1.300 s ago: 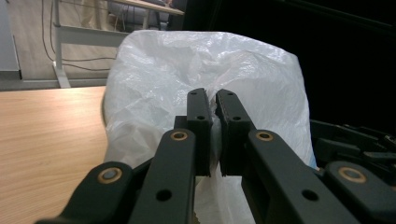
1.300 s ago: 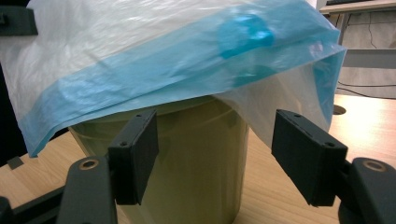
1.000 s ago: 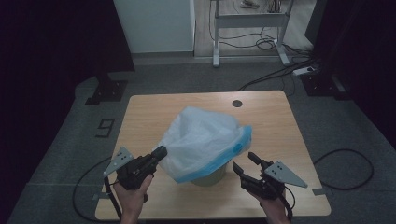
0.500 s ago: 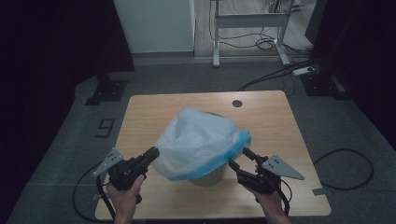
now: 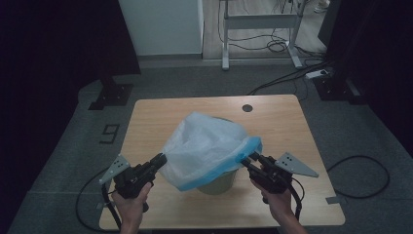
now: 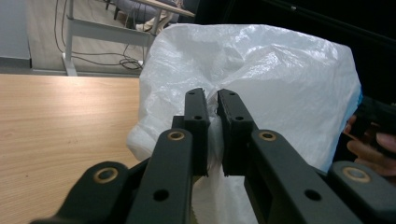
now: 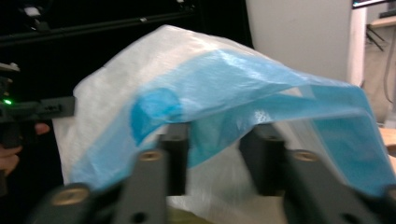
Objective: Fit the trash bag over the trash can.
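our left claw (image 6: 212, 100) pinches the bag (image 5: 207, 146); the right claw (image 5: 247, 160), just closing, hasn't clamped the blue rim (image 7: 261, 100); it may slip off the bin (image 5: 217, 183).

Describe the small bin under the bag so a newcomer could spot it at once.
On the wooden table, look near its front edge, between the two grippers. There the white bag with a blue rim drapes over the bin: a low, olive-tinted tub, the one solid thing under the plastic.

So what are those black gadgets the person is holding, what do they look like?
Each hand grips a black handheld gripper: the left gripper and right gripper end in two flat black jaws, with brass-coloured rivets showing up close. Each carries a grey three-cornered plate on top and trails a black cable. Forearms are bare.
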Available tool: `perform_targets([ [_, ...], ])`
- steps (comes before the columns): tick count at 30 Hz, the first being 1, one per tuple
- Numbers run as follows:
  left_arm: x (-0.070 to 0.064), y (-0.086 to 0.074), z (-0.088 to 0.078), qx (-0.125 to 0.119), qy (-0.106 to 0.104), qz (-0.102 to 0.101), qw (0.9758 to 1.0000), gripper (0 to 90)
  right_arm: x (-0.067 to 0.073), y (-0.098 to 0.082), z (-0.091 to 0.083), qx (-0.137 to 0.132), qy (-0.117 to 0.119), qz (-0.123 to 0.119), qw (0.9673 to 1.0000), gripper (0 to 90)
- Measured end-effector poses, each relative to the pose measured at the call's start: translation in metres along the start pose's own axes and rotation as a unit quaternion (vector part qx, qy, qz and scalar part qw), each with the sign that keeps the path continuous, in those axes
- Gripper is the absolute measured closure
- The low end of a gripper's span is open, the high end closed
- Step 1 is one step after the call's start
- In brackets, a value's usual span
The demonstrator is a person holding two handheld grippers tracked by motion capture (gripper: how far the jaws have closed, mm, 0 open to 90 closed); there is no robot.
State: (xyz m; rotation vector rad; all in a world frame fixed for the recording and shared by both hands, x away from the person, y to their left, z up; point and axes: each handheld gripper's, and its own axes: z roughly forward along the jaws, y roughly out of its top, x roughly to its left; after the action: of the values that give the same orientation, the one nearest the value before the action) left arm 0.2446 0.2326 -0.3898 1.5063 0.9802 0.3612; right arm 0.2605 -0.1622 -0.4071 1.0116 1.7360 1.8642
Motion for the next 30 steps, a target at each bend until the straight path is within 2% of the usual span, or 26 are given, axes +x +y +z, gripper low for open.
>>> perform_targets([
  [2, -0.001, 0.001, 0.0, 0.001, -0.001, 0.006, 1.0, 74.1, -0.001, 0.003, -0.001, -0.005, 0.003, -0.001, 1.0, 80.2],
  [3, -0.006, 0.003, -0.001, -0.004, 0.0, 0.02, 0.9998, 68.8, -0.001, 0.004, -0.001, -0.009, 0.001, -0.003, 1.0, 83.8],
  [4, -0.006, 0.003, -0.001, -0.004, 0.0, 0.02, 0.9998, 63.1, -0.001, 0.004, -0.001, -0.009, 0.001, -0.003, 1.0, 83.8],
  [5, -0.008, 0.004, -0.002, -0.008, 0.002, 0.027, 0.9996, 63.1, -0.001, 0.006, -0.001, -0.011, -0.002, -0.005, 0.9999, 86.5],
  [6, -0.013, 0.008, -0.004, -0.009, 0.005, 0.043, 0.999, 53.8, -0.002, 0.01, -0.003, -0.014, -0.012, -0.01, 0.9998, 88.8],
  [7, -0.016, 0.011, -0.006, -0.011, 0.005, 0.052, 0.9986, 50.7, -0.003, 0.012, -0.004, -0.015, -0.014, -0.011, 0.9997, 88.9],
  [8, -0.016, 0.011, -0.006, -0.011, 0.005, 0.052, 0.9986, 46.5, -0.003, 0.012, -0.004, -0.015, -0.014, -0.011, 0.9997, 88.9],
  [11, -0.022, 0.016, -0.009, -0.015, 0.006, 0.063, 0.9979, 43.6, -0.005, 0.018, -0.007, -0.016, -0.021, -0.016, 0.9995, 89.0],
  [12, -0.025, 0.02, -0.008, -0.011, 0.001, 0.072, 0.9974, 42.3, -0.006, 0.022, -0.009, -0.015, -0.025, -0.019, 0.9994, 89.0],
  [15, -0.029, 0.023, -0.004, -0.006, -0.003, 0.081, 0.9967, 41.7, -0.004, 0.025, -0.011, -0.015, -0.028, -0.029, 0.9991, 89.0],
  [18, -0.038, 0.028, 0.007, 0.005, -0.016, 0.096, 0.9953, 41.2, 0.0, 0.028, -0.011, -0.013, -0.028, -0.04, 0.9987, 89.1],
  [19, -0.043, 0.03, 0.015, 0.012, -0.034, 0.103, 0.994, 40.9, 0.002, 0.029, -0.009, -0.011, -0.028, -0.046, 0.9985, 89.1],
  [20, -0.043, 0.03, 0.015, 0.012, -0.034, 0.103, 0.994, 40.3, 0.003, 0.029, -0.008, -0.011, -0.028, -0.047, 0.9985, 89.1],
  [21, -0.046, 0.031, 0.023, 0.021, -0.053, 0.106, 0.9927, 39.6, 0.003, 0.029, -0.008, -0.01, -0.027, -0.048, 0.9984, 89.1],
  [22, -0.048, 0.032, 0.027, 0.024, -0.058, 0.108, 0.9921, 39.1, 0.004, 0.029, -0.007, -0.008, -0.027, -0.05, 0.9984, 89.1],
  [30, -0.06, 0.032, 0.05, 0.053, -0.072, 0.131, 0.9874, 37.8, 0.006, 0.028, -0.004, -0.004, -0.023, -0.053, 0.9983, 89.1],
])
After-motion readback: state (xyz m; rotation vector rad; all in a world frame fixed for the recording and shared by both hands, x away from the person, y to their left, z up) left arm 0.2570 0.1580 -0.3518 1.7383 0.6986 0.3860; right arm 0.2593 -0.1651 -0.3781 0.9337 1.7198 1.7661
